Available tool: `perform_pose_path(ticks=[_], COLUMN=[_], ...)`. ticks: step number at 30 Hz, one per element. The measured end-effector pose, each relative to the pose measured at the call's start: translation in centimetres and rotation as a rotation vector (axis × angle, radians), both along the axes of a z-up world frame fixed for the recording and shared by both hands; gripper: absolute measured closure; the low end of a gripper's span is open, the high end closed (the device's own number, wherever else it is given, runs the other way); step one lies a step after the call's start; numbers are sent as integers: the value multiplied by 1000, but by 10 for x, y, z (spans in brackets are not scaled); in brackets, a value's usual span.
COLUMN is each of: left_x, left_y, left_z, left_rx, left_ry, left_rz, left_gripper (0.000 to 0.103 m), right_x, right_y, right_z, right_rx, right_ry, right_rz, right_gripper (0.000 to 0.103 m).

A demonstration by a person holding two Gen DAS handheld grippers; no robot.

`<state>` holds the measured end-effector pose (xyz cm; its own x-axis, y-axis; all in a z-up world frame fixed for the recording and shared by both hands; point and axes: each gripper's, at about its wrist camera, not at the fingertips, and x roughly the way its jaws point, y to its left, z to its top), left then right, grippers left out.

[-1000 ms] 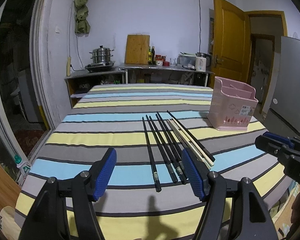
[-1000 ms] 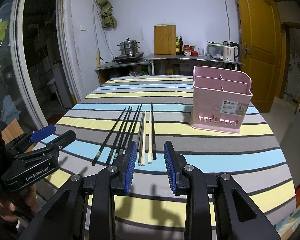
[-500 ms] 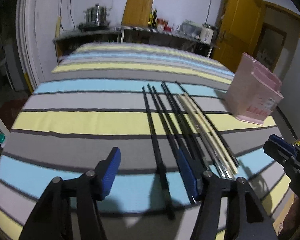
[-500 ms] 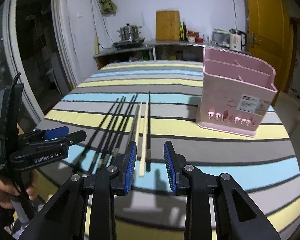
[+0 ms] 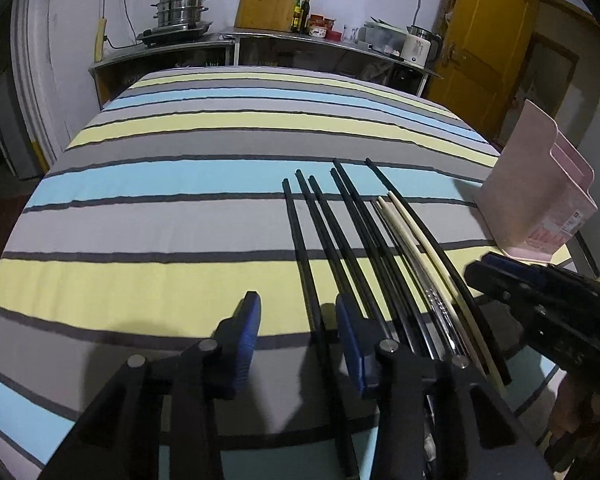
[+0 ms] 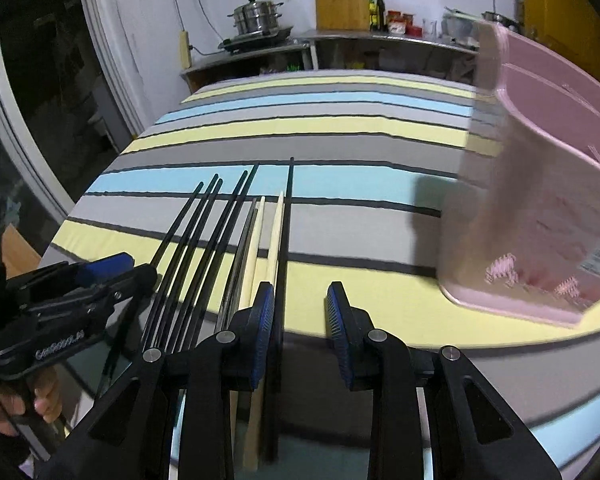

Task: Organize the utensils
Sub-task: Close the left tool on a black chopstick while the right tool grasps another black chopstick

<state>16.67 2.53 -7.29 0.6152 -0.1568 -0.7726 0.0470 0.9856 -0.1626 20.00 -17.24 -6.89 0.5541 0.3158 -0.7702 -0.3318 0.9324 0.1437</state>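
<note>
Several chopsticks lie side by side on the striped tablecloth: black ones [image 5: 332,240] [image 6: 204,236], two cream ones [image 5: 416,240] [image 6: 274,236] and a metal pair [image 6: 242,256]. A pink utensil holder [image 5: 536,196] [image 6: 540,208] stands to their right. My left gripper [image 5: 298,320] is open and low over the near ends, with the leftmost black chopstick [image 5: 306,264] between its fingers. My right gripper [image 6: 300,312] is open and empty, its left finger [image 6: 264,316] over the rightmost black chopstick [image 6: 288,232]. Each gripper shows in the other's view [image 5: 540,296] [image 6: 72,288].
The table [image 5: 140,208] has a striped blue, yellow and grey cloth. Behind it stand a steel counter [image 5: 320,40] with a steamer pot, cutting board, bottles and kettle, and a yellow door [image 5: 484,32]. The table's left edge drops off beside a glass door frame [image 6: 32,120].
Both grippers have moved forward and down toward the chopsticks' near ends. The left gripper's jaws have narrowed around the leftmost black chopstick. The pink holder looms closer in the right view.
</note>
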Motion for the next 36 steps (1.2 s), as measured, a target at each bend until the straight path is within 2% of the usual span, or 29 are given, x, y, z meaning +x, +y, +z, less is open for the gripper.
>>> perform_pose_path(ticks=[12, 18, 23, 26, 28, 32, 36], left_x=[18, 32, 45, 51, 52, 54, 46], left_y=[2, 3, 6, 5, 4, 8, 10], left_z=[2, 3, 3, 3, 3, 4, 14], left_rx=[25, 29, 27, 51, 69, 21, -5], left_ry=[19, 37, 44, 41, 39, 50, 31], left_rz=[11, 22, 25, 19, 18, 3, -6], left_gripper=[63, 68, 76, 83, 93, 96, 97], right_x=[31, 44, 61, 67, 70, 68, 60], right_y=[6, 17, 28, 34, 37, 35, 31], right_z=[-7, -5, -6, -7, -7, -4, 12], right_rx=[-37, -74, -96, -117, -127, -97, -67], right_ry=[36, 44, 44, 36, 33, 46, 21], right_rz=[-8, -9, -3, -3, 2, 7, 7], right_gripper=[78, 80, 83, 90, 96, 97, 97])
